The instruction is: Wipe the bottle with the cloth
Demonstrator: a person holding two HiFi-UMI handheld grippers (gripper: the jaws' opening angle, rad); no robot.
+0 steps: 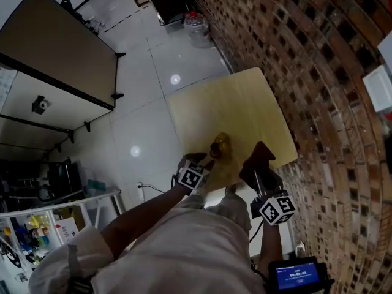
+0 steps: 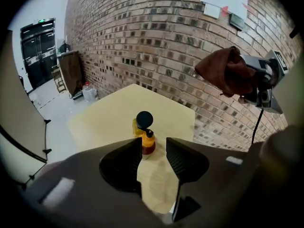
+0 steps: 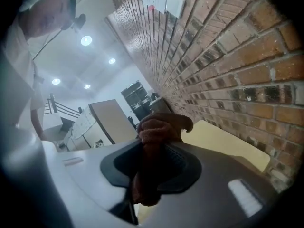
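brick wall (image 1: 306, 60) flanks pale table (image 1: 245, 97)

yellow bottle (image 2: 145, 136) stands upright near the table's front edge. left gripper (image 2: 154, 142) hovers just short of it, jaws apart and empty. right gripper (image 3: 154, 147) is clamped on the brown cloth (image 3: 159, 127), right of the bottle. 1 water jug (image 1: 196, 26) sits on the floor beyond.

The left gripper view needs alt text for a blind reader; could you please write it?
A small yellow bottle with a black cap stands upright on a wooden table, seen through the open jaws of the left hand-held gripper. At upper right, the right hand-held gripper holds a brown cloth before a brick wall.
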